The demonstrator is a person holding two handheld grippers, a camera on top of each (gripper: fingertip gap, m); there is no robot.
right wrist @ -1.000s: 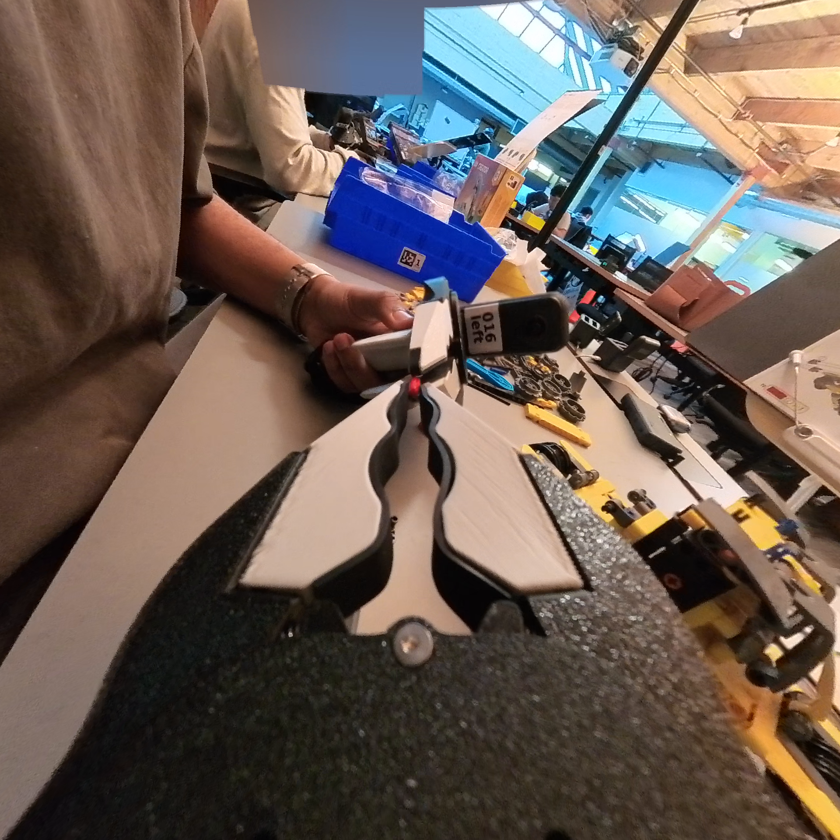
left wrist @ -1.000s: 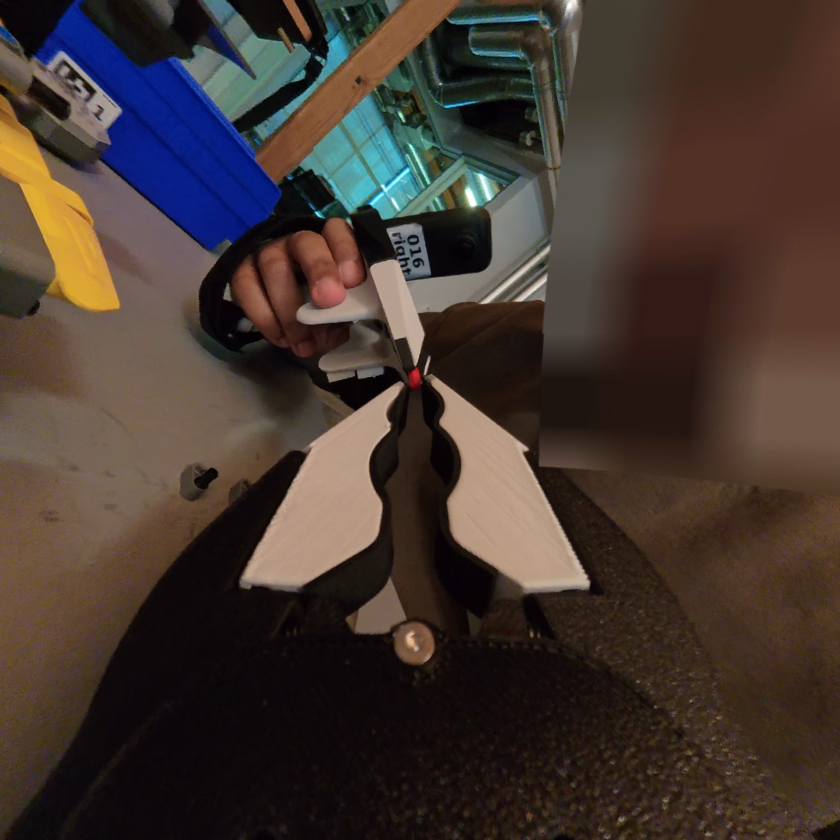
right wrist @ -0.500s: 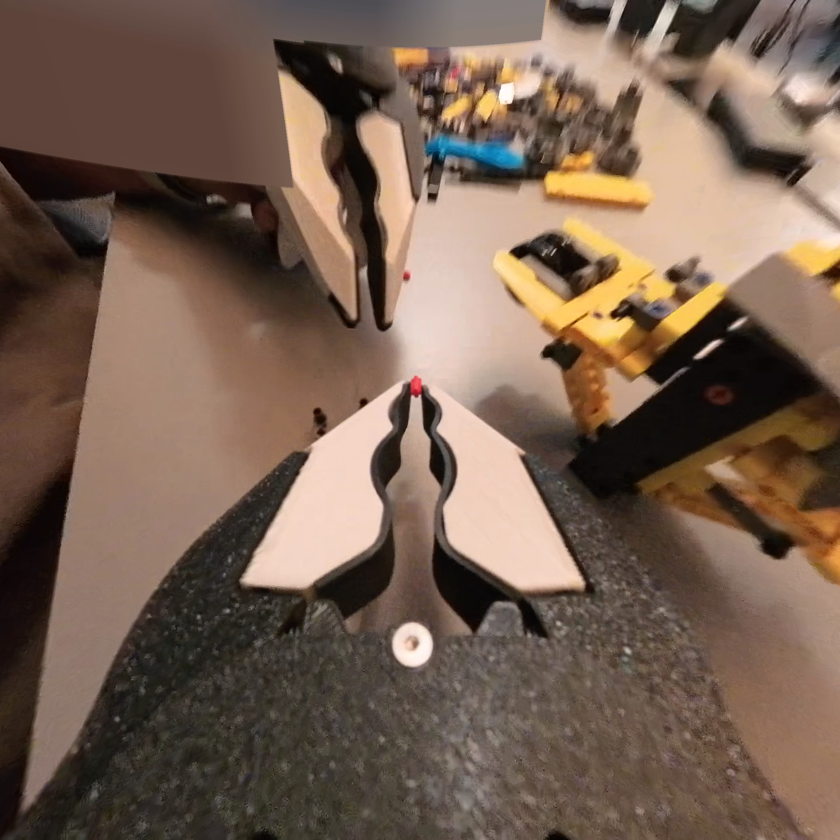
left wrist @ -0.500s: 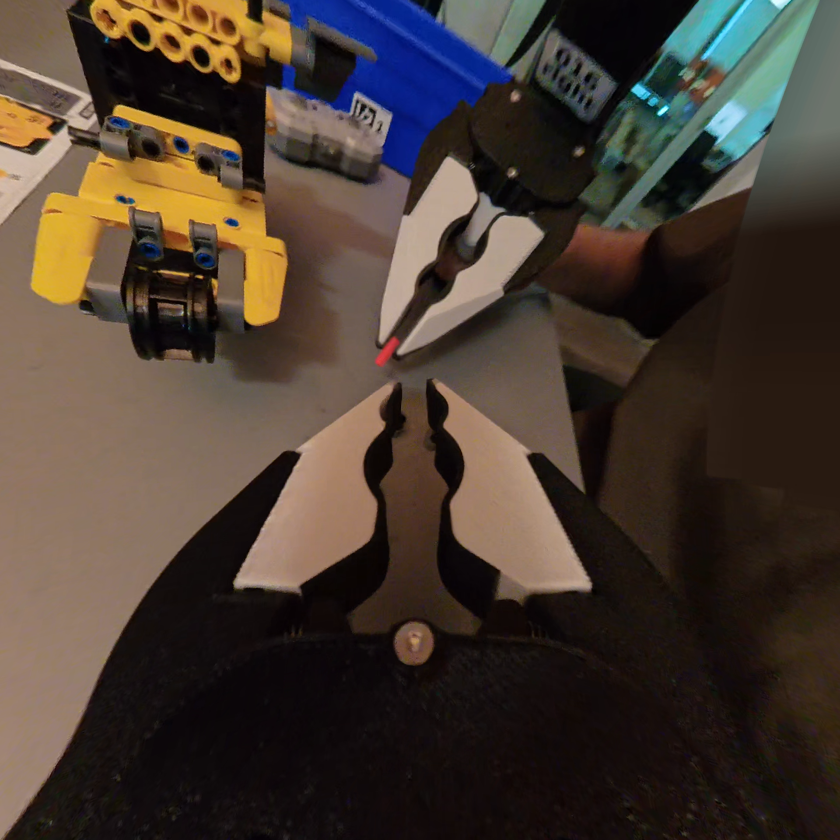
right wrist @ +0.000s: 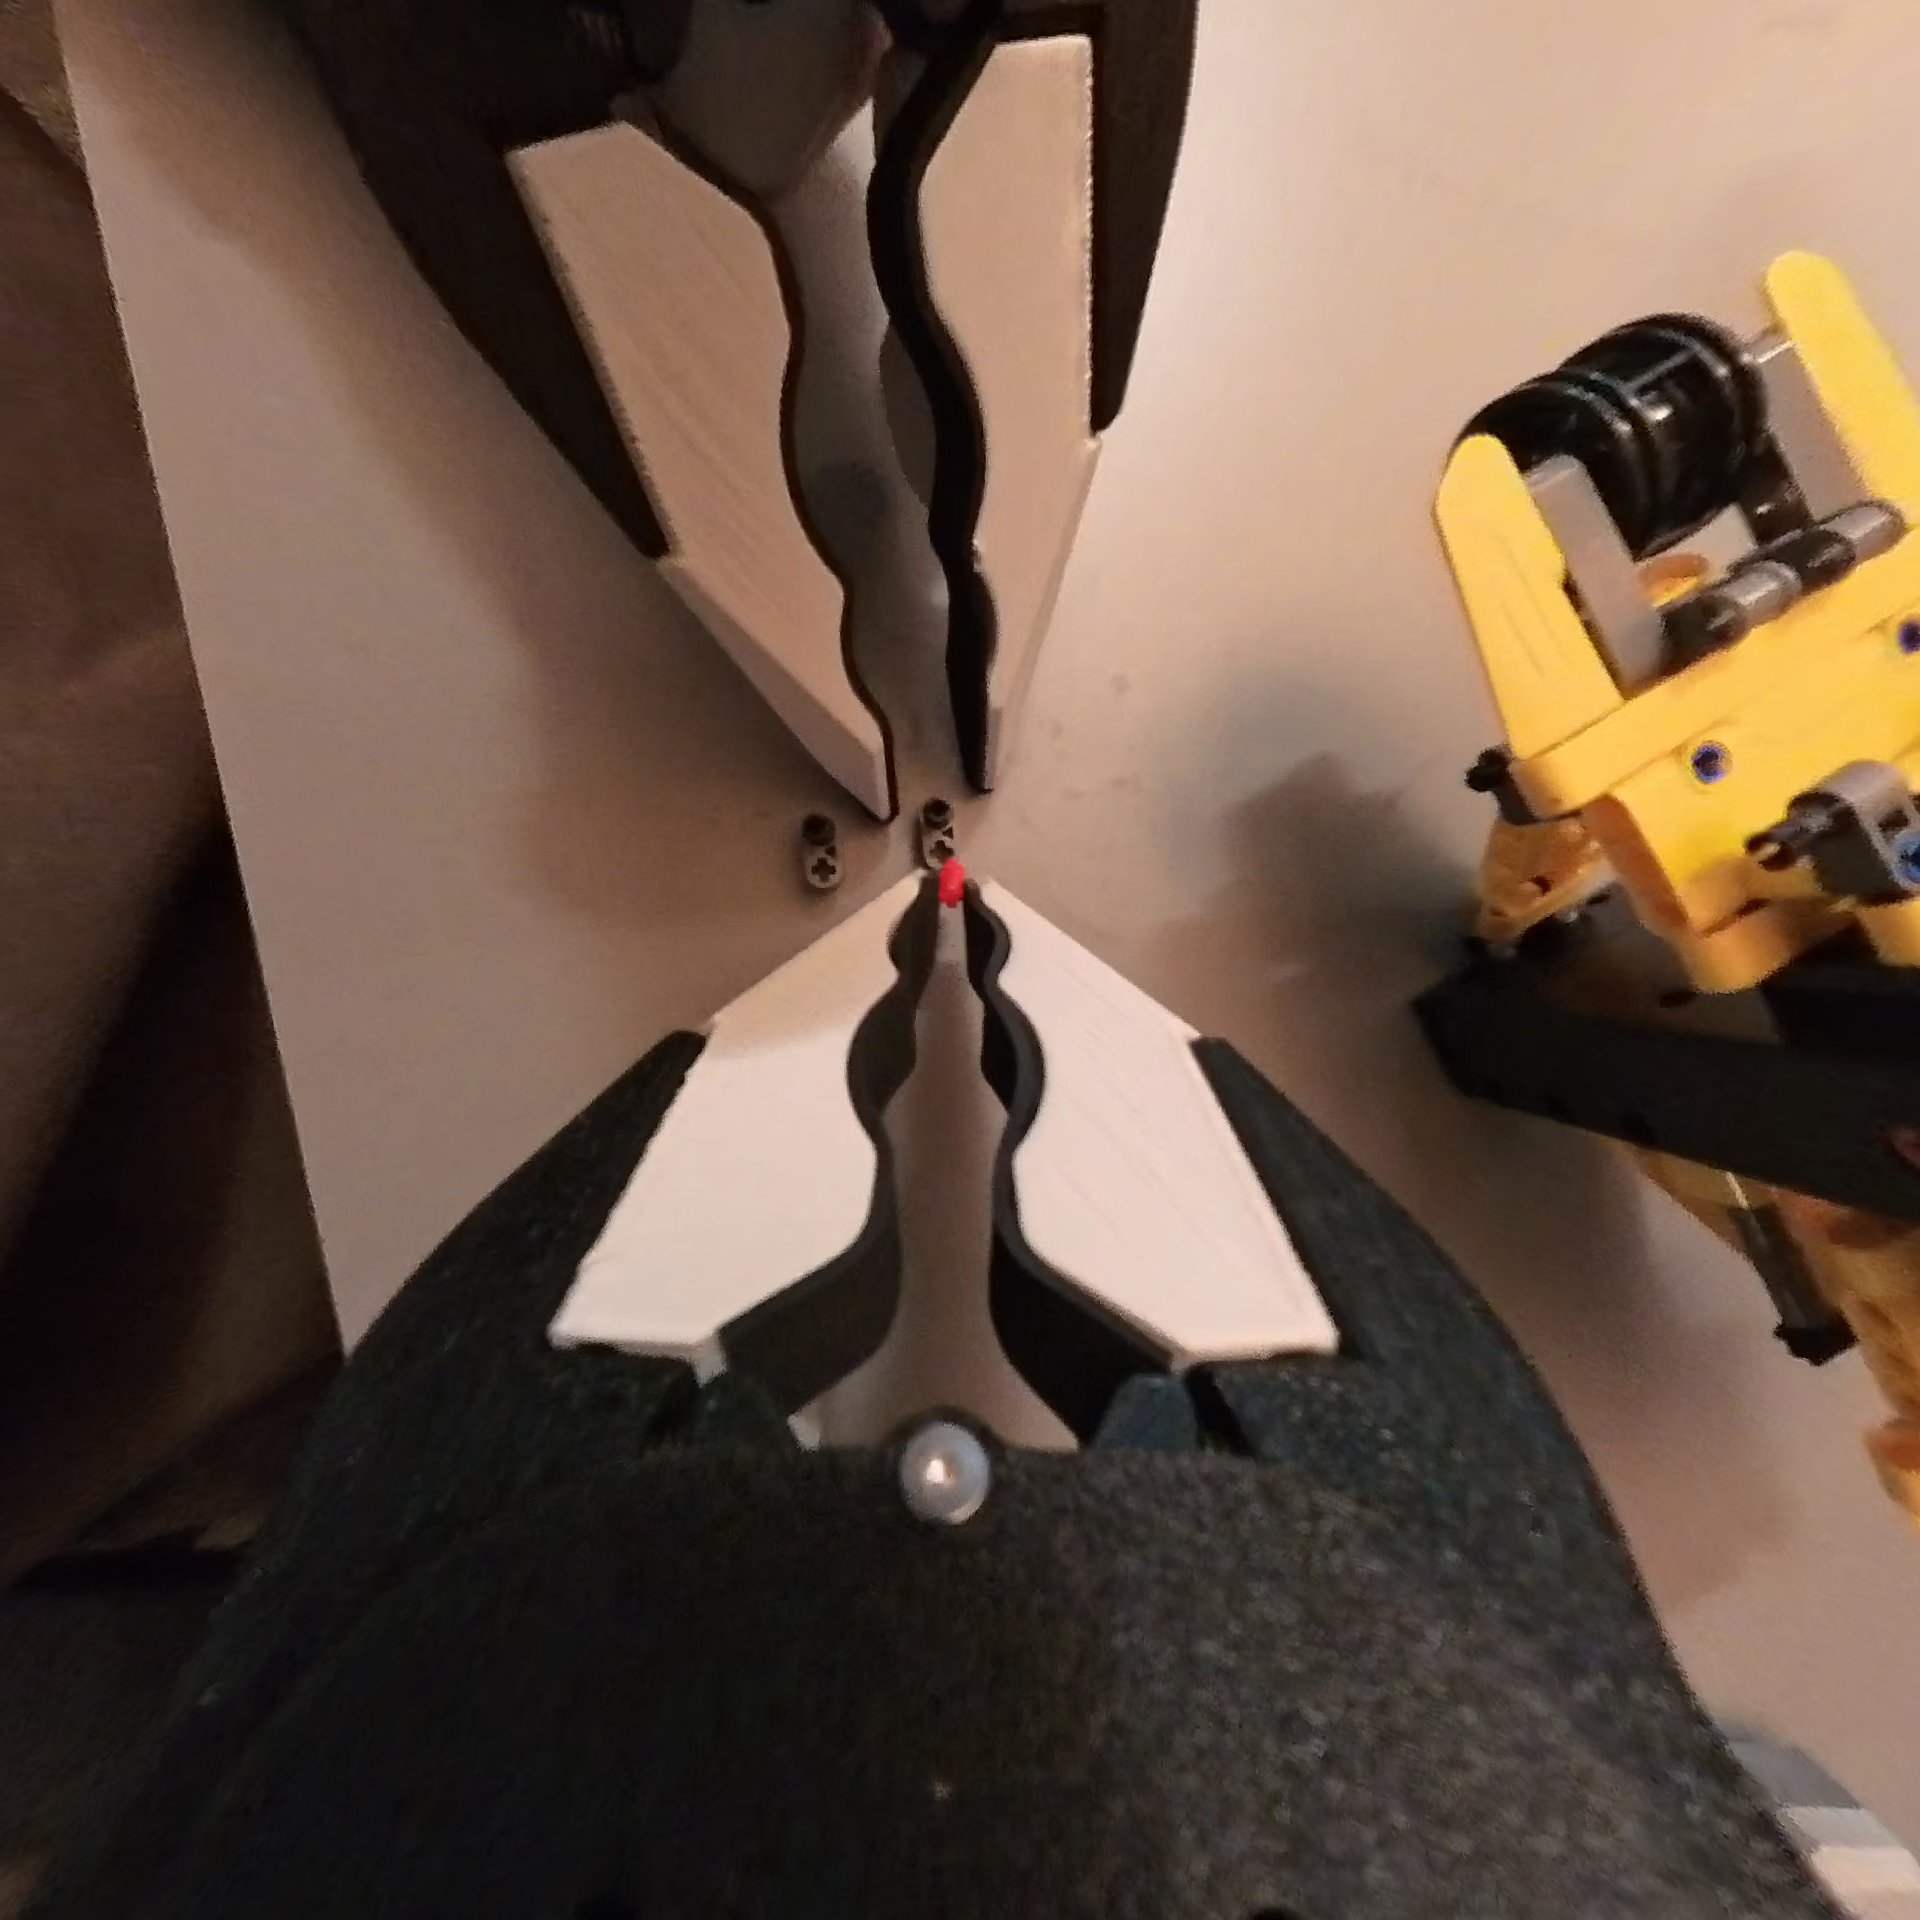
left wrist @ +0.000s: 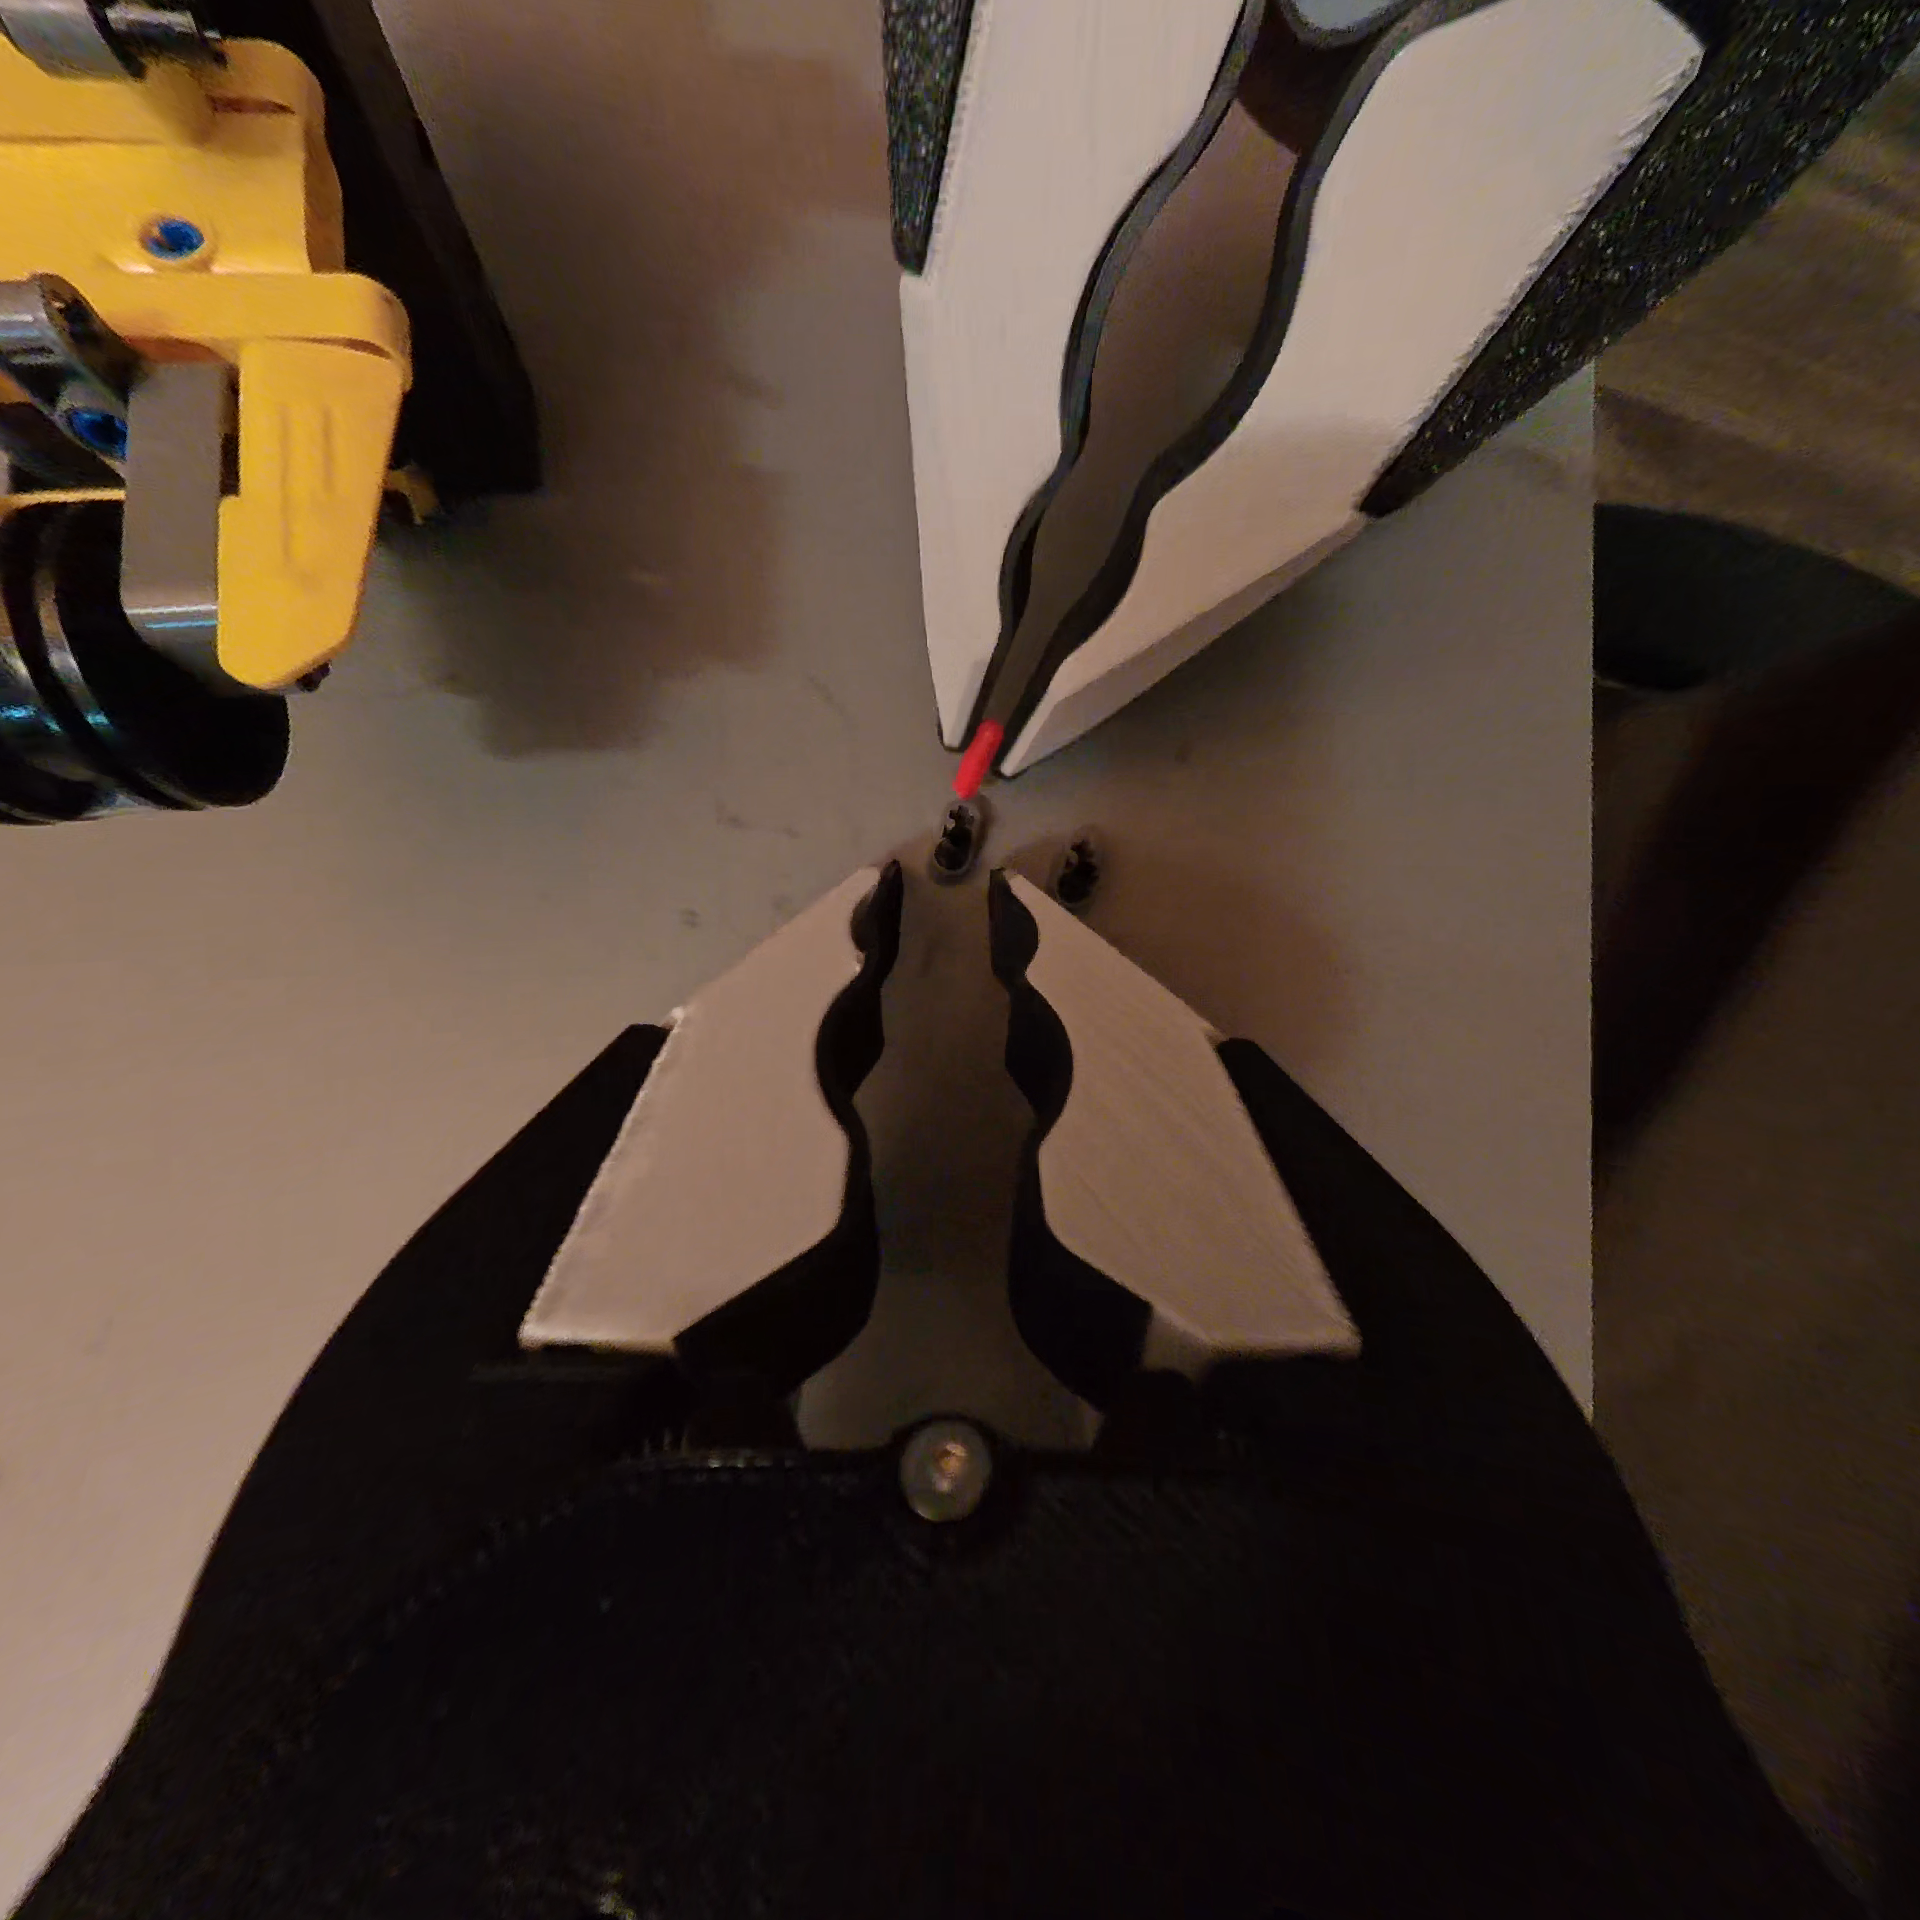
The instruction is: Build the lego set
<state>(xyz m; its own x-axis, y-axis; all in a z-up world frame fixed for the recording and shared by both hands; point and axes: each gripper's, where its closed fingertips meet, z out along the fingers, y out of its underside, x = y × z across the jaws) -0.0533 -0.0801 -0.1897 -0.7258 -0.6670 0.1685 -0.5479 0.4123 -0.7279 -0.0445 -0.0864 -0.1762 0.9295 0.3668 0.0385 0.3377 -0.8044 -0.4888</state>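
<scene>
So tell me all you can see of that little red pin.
The red pin is a tiny, smooth, plastic-looking rod, pinched at one end between the tips of the right hand-held gripper. Its free end points down at a small dark grey connector lying on the pale table, just short of it or barely touching.

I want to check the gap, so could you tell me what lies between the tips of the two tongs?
In both views, a small grey connector lies on the table between them, just off the red pin pinched in the right tongs.
</scene>
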